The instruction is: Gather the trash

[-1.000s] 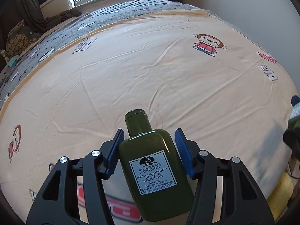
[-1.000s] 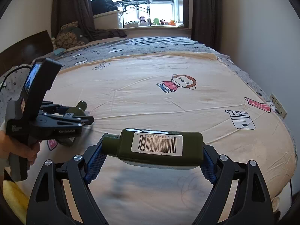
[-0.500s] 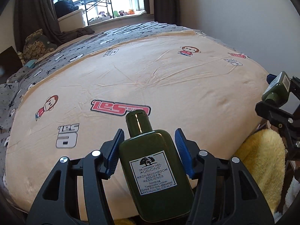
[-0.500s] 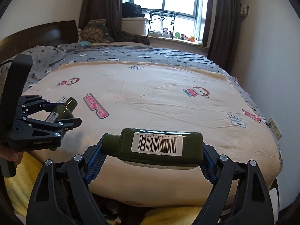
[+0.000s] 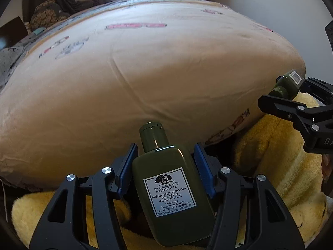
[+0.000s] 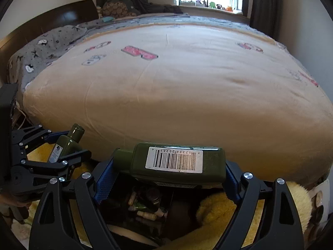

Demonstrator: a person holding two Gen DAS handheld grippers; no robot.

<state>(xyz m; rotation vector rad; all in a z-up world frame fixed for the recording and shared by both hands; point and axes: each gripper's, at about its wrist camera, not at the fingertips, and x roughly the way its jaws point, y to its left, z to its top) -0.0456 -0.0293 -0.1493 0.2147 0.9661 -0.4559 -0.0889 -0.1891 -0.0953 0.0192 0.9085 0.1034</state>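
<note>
While my left gripper (image 5: 165,166) clamps its bottle (image 5: 170,189) upright, cap forward, off the bed's (image 5: 145,73) edge above the yellow rug (image 5: 276,145), I'd keep the squeeze even. From the right view, my right gripper (image 6: 166,173) pinches a second bottle (image 6: 174,158) sideways, end to end (a slippery hold), over a dark bin (image 6: 149,206) of clutter; I'd lower before releasing.

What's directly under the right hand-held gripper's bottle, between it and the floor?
In the right wrist view, a dark bin of discarded small containers sits beneath the barcode bottle, flanked by yellow fluffy fabric.
</note>
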